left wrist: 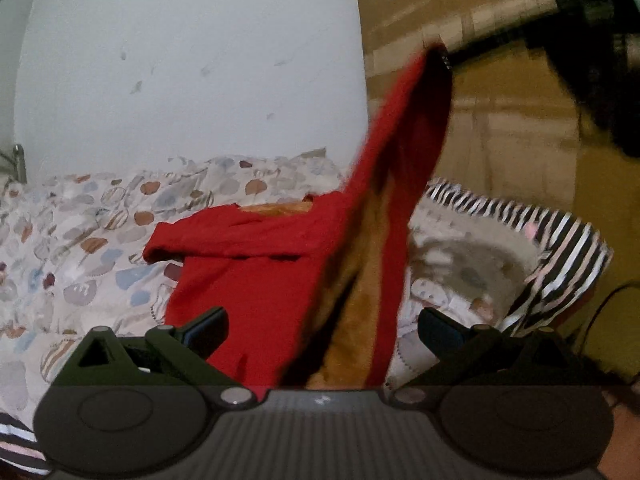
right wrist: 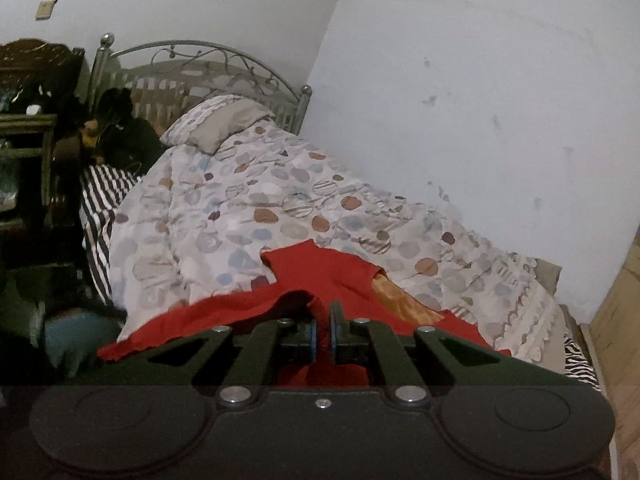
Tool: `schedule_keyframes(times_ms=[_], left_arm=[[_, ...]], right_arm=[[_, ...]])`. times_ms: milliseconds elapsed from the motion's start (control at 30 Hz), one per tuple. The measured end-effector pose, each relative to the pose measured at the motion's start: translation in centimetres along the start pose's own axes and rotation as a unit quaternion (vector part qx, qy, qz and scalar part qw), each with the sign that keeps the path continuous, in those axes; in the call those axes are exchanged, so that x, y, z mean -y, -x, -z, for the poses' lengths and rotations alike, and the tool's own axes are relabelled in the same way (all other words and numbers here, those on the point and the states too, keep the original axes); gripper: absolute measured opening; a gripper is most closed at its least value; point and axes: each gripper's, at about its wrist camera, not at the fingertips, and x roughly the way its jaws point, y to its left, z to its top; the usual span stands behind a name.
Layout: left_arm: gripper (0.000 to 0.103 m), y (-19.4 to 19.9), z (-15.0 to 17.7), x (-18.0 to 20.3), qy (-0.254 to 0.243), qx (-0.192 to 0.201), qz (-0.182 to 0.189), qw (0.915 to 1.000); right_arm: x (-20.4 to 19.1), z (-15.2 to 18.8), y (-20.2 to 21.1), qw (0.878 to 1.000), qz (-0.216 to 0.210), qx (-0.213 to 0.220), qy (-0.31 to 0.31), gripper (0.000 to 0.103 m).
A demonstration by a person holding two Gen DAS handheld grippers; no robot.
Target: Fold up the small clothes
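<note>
The bed (right wrist: 360,216) under its spotted quilt (left wrist: 80,240) carries the red garment (left wrist: 256,280), whose lower part lies spread on the quilt while one corner rises steeply to the upper right. There the right tool (right wrist: 323,336), fingers pressed together, pinches a fold of the red cloth. The left tool (left wrist: 322,330) hangs spread wide and holds nothing, with the garment's near hem directly ahead between its fingers; it looks the nearer one for the free edge. An orange lining (left wrist: 360,320) shows inside; the garment's far edge is hidden, motion-blurred.
</note>
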Motion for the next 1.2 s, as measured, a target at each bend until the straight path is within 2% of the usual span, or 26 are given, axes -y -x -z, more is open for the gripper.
schedule_keyframes(times_ms=[133,233,367,433,500,567,733,867,933,967,1000,1067,1200], left_arm=[[0.103,-3.6,-0.1,3.1,-0.054,-0.039,-0.045,0.9968],[0.101,-5.7,0.1,3.9,-0.074,-0.067,-0.085,0.9913],[0.077,-6.4,0.6,3.0,-0.090,-0.085,-0.124,0.9847],[0.076,-5.9,1.1,2.1,-0.100,-0.084,-0.144,0.9810],[0.070,-5.1,1.8,1.2,-0.119,-0.085,-0.164,0.9756],[0.063,-4.2,2.6,0.8,-0.142,-0.089,-0.173,0.9706],[0.062,-2.3,3.9,0.4,-0.198,-0.066,-0.187,0.9601],[0.060,-1.6,4.6,1.2,-0.225,-0.050,-0.175,0.9571],[0.037,-1.4,4.9,1.4,-0.234,-0.045,-0.165,0.9571],[0.022,-1.2,4.9,1.4,-0.235,-0.042,-0.160,0.9579],[0.013,-1.1,4.9,1.4,-0.234,-0.038,-0.157,0.9586],[0.008,-0.8,4.8,1.0,-0.234,-0.027,-0.159,0.9589],[0.007,0.0,4.4,-0.1,-0.235,-0.003,-0.186,0.9540]], right_arm=[[0.8,-1.1,-0.3,1.000,-0.001,-0.003,-0.021,0.005],[1.3,-1.6,-0.4,0.999,-0.001,-0.001,-0.039,0.005],[2.0,-1.9,-0.3,0.998,0.003,0.010,-0.056,0.005],[2.3,-1.9,0.0,0.998,0.006,0.017,-0.061,0.005],[2.6,-1.8,0.3,0.997,0.008,0.022,-0.071,0.005],[2.8,-1.5,0.6,0.997,0.013,0.027,-0.078,0.005],[2.7,-0.6,1.4,0.996,0.018,0.031,-0.087,0.005],[2.7,-0.2,1.7,0.994,0.024,0.031,-0.098,0.005],[2.7,-0.1,1.9,0.994,0.026,0.031,-0.103,0.005],[2.8,0.1,2.0,0.994,0.027,0.030,-0.106,0.005],[2.8,0.4,2.1,0.993,0.027,0.030,-0.108,0.005],[2.6,1.0,2.3,0.993,0.033,0.028,-0.108,0.005],[1.7,2.9,3.5,0.993,0.051,0.034,-0.102,0.005]])
